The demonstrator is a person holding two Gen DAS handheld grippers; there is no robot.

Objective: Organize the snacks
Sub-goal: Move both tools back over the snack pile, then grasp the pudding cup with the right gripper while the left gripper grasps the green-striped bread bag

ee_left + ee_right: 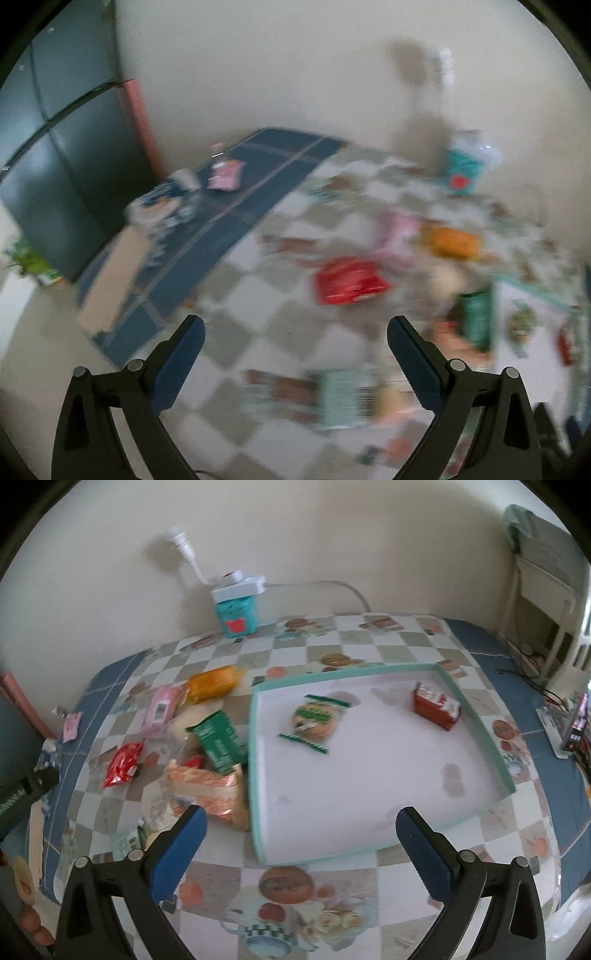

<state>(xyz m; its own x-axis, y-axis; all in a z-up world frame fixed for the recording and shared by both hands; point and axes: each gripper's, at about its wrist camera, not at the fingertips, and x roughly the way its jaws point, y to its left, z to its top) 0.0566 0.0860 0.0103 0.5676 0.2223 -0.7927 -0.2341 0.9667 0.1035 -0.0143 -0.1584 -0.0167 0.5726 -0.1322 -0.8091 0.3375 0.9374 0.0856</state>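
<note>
A white tray with a teal rim (476, 716) lies on the checkered tablecloth. In it are a round green-and-orange snack pack (312, 718) and a red packet (436, 706). Left of the tray is a pile of snacks: an orange pack (212, 683), a pink pack (162, 707), a green box (219, 744), a red packet (122, 770) and an orange-white bag (210, 794). My right gripper (301, 821) is open and empty above the tray's near edge. My left gripper (295, 332) is open and empty above the table; its view is blurred, with a red packet (347, 282) ahead.
A teal box (236, 614) with a white power strip on top stands at the wall. A small pink packet (72, 725) lies at the table's left edge. A dark cabinet (55, 166) stands left of the table. A white rack (546, 602) stands at the far right.
</note>
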